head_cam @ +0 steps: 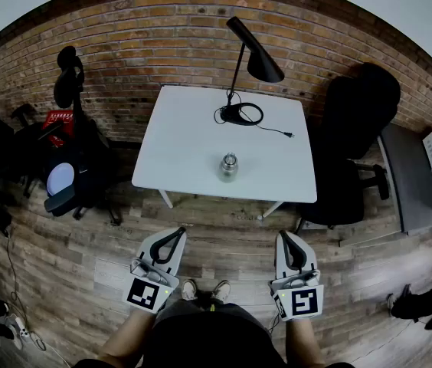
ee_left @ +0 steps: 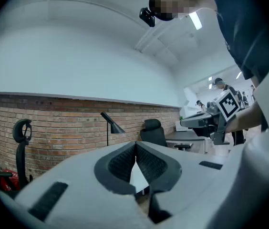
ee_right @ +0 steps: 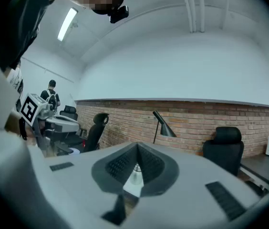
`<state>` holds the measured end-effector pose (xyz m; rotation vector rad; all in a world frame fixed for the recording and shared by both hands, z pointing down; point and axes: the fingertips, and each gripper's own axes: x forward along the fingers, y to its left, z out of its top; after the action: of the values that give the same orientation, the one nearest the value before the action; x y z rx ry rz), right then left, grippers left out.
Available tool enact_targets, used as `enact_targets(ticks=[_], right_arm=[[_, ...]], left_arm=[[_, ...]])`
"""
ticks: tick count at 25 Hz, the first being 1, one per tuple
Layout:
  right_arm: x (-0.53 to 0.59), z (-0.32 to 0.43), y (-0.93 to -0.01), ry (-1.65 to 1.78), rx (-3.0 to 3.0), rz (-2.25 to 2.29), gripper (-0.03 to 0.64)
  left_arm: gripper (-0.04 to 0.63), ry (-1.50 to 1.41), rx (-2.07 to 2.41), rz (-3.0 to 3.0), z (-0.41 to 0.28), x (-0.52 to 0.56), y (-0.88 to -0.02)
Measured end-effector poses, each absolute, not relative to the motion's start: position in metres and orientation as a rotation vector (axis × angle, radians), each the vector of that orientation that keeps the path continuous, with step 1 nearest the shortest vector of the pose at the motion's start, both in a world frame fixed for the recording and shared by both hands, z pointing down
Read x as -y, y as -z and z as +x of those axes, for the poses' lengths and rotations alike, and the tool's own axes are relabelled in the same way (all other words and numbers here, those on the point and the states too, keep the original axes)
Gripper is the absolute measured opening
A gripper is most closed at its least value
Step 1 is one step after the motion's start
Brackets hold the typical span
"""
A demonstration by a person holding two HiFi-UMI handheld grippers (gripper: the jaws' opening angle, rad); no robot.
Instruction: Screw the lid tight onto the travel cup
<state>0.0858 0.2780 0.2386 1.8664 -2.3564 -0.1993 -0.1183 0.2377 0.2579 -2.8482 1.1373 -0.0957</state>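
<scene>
The task is judged to be at its very start: the travel cup (head_cam: pixel 228 166) is being left untouched on the white table (head_cam: pixel 193 144), near the front edge and roughly midway along it, well apart from both tools. The lid (head_cam: pixel 229 158) appears to be sitting on top, but whether it is threaded home is too small to tell. Reaching in, steadying the body and turning the lid tight are all judged to be waiting. At the left, the left hand-held gripper (head_cam: pixel 179 233) is being held low and close to the person's body, over the wooden floor (head_cam: pixel 224 225), with its tips being pointed level toward the table. In the left gripper view, its jaws (ee_left: pixel 135 144) are being shown clenched tip to tip with nothing between them; only a sliver of the table is being glimpsed through the slit beneath. In the middle, the cup is being shown upright in front of the black lamp (head_cam: pixel 250 60), which is standing at the table's far edge. At the right, the right hand-held gripper (head_cam: pixel 285 236) is being carried in a matching pose, low, near the body and aimed level at the table. Its jaws (ee_right: pixel 137 147) are likewise being shown clamped on nothing, and the distant cup (ee_right: pixel 135 171) is being framed in the gap below their tips.
</scene>
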Motion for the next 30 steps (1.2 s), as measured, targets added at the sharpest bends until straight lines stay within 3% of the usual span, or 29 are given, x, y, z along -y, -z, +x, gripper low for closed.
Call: enact_targets(ticks=[17, 30], right_arm=[[-0.273, 0.087, -0.27, 0.088, 2.564, 1.676, 0.012], [-0.227, 0.107, -0.286, 0.016, 2.439, 1.72, 0.014]], left_arm=[[0.023, 0.193, -1.281, -2.777, -0.117, -0.252, -0.267], [0.023, 0.176, -1.176, -2.886, -0.086, -0.182, -0.284]])
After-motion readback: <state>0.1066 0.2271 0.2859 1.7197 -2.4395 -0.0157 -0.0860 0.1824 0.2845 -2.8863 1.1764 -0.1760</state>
